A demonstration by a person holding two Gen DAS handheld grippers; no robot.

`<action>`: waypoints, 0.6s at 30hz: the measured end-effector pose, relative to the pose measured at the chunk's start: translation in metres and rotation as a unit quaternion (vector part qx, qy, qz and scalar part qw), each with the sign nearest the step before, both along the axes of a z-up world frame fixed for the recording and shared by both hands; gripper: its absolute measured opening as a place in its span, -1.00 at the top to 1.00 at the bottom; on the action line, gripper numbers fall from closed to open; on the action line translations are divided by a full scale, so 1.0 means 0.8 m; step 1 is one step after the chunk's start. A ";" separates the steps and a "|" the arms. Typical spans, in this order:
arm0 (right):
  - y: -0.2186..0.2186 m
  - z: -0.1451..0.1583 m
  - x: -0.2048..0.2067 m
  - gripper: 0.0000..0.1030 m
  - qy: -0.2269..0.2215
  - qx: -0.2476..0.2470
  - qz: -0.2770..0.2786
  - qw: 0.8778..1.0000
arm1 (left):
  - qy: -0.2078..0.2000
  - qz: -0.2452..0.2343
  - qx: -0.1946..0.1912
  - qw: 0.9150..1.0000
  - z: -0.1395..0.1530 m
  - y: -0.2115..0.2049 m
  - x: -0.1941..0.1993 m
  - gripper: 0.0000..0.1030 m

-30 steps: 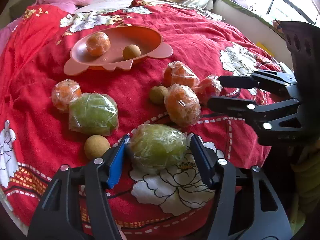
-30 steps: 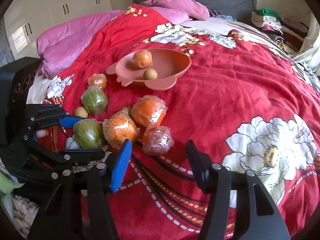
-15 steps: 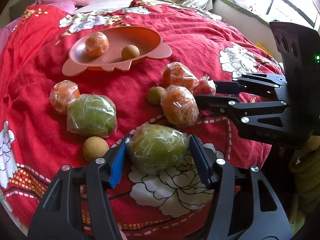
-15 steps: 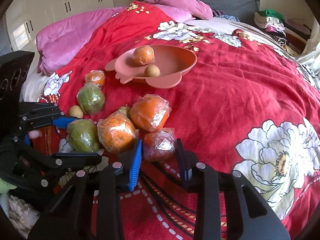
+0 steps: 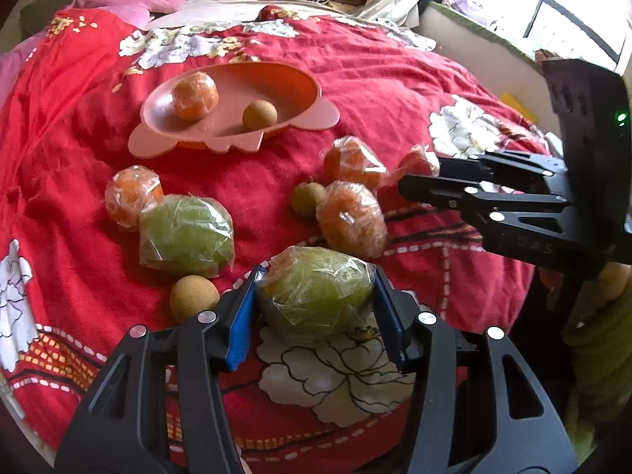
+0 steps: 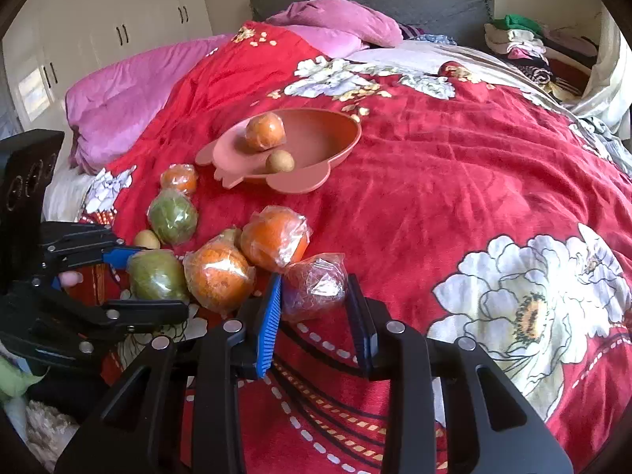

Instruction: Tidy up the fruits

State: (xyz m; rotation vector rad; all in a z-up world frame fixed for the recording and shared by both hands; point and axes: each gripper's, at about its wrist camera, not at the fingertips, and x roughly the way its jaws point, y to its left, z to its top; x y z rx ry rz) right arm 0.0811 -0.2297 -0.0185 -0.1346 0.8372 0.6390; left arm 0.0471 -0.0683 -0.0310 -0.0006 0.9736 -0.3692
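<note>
My left gripper (image 5: 316, 304) is shut on a plastic-wrapped green fruit (image 5: 316, 292), which lies on the red bedspread; it also shows in the right wrist view (image 6: 156, 274). My right gripper (image 6: 314, 304) is shut on a small wrapped red fruit (image 6: 314, 286), just right of two wrapped oranges (image 6: 221, 276) (image 6: 274, 239). A pink bowl (image 5: 304, 91) farther back holds an orange (image 5: 194, 94) and a small brown fruit (image 5: 258, 115). A second green fruit (image 5: 185, 235), a wrapped orange (image 5: 132, 195) and two small brown fruits (image 5: 193, 302) (image 5: 308, 199) lie loose.
The bed's near edge runs just below both grippers. Pink pillows (image 6: 328, 27) and a grey headboard (image 6: 426, 4) are at the far end. Folded clothes (image 6: 525, 39) lie at the far right. A window ledge (image 5: 486, 43) runs beside the bed.
My right gripper moved forward to the small red fruit and closed its fingers on it. My left gripper closed slightly on the green fruit and stayed in place.
</note>
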 end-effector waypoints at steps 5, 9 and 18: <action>-0.005 0.005 0.000 0.40 -0.004 0.007 -0.007 1.000 | -0.010 0.008 -0.016 1.000 0.017 0.012 -0.001 0.13; -0.007 0.011 0.000 0.40 -0.008 0.012 -0.010 1.000 | -0.021 0.018 -0.020 0.999 0.029 0.021 0.002 0.13; -0.009 0.023 0.005 0.40 -0.017 0.022 -0.014 1.000 | -0.036 0.048 -0.027 0.998 0.046 0.046 0.018 0.13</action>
